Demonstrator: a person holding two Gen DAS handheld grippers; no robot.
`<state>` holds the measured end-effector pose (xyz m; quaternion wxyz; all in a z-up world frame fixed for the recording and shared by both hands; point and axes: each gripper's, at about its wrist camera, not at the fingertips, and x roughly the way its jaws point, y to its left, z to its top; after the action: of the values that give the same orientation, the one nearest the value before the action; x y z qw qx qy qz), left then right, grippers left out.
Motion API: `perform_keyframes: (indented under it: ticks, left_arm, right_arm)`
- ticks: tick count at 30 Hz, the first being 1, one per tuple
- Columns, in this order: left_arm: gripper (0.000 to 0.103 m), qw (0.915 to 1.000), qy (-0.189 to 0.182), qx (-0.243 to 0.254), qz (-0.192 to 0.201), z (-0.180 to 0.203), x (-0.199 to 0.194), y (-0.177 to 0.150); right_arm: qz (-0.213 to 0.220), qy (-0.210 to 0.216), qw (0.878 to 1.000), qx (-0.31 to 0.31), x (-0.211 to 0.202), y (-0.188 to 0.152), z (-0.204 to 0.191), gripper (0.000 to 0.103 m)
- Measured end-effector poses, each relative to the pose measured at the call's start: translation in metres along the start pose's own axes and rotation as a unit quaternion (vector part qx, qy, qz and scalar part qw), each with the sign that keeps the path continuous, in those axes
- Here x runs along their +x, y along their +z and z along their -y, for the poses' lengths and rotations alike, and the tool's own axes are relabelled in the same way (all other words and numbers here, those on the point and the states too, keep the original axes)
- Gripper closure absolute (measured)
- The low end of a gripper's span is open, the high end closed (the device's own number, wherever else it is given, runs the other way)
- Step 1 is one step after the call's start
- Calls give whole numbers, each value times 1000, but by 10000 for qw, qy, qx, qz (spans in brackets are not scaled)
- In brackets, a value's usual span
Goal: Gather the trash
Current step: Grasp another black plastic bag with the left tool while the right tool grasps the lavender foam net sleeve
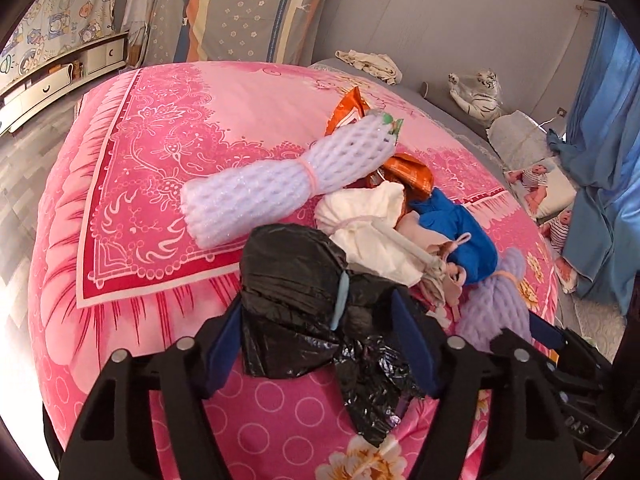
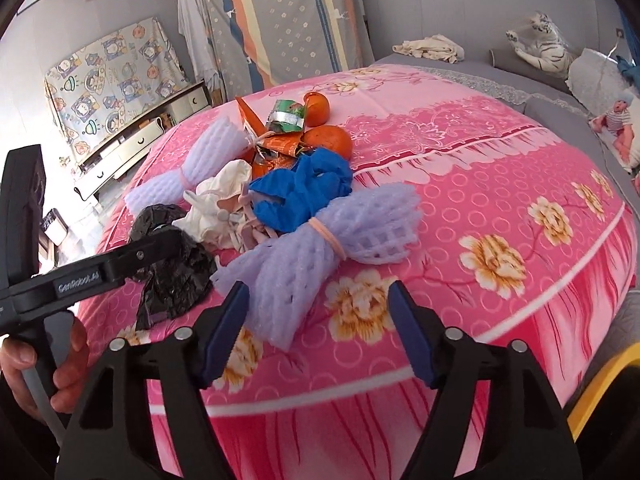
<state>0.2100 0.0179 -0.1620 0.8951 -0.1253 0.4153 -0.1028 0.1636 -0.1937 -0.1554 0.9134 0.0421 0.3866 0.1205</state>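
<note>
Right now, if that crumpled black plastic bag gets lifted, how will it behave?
The black plastic bag looks thin and crinkled, so it will probably sag and dangle limply. It seems nearly empty, likely very light. Its glossy film might slip between the open left hand-held gripper fingers.

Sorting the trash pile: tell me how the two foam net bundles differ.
The white foam net bundle lies at the pile's far left; the lilac foam net bundle lies nearest the right tongs. The white one's mesh looks tighter and neatly rolled; the lilac one's flares open at one end. Both are cinched mid-length by a rubber band.
</note>
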Motion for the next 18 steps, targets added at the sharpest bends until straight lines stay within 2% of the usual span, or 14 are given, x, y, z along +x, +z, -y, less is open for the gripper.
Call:
perform_keyframes:
  ticks: [3, 4, 6, 13, 18]
  left_arm:
    - [46, 10000, -6, 5, -10, -1, 0, 0]
    - [47, 10000, -1, 10, -10, -1, 0, 0]
    - [51, 10000, 8, 24, -10, -2, -1, 0]
    - [60, 10000, -53, 10, -17, -5, -6, 0]
    - [64, 9999, -115, 53, 30, -3, -14, -1]
  right_arm:
    - [-89, 38, 9999, -50, 7, 3, -2, 53]
    - [-98, 34, 9999, -91, 8, 3, -3, 63]
    - [-129, 84, 9996, -239, 9, 3, -8, 74]
    - [-18, -4, 9991, -433, 2, 2, -14, 90]
    - [103, -61, 9987, -487, -10, 2, -13, 92]
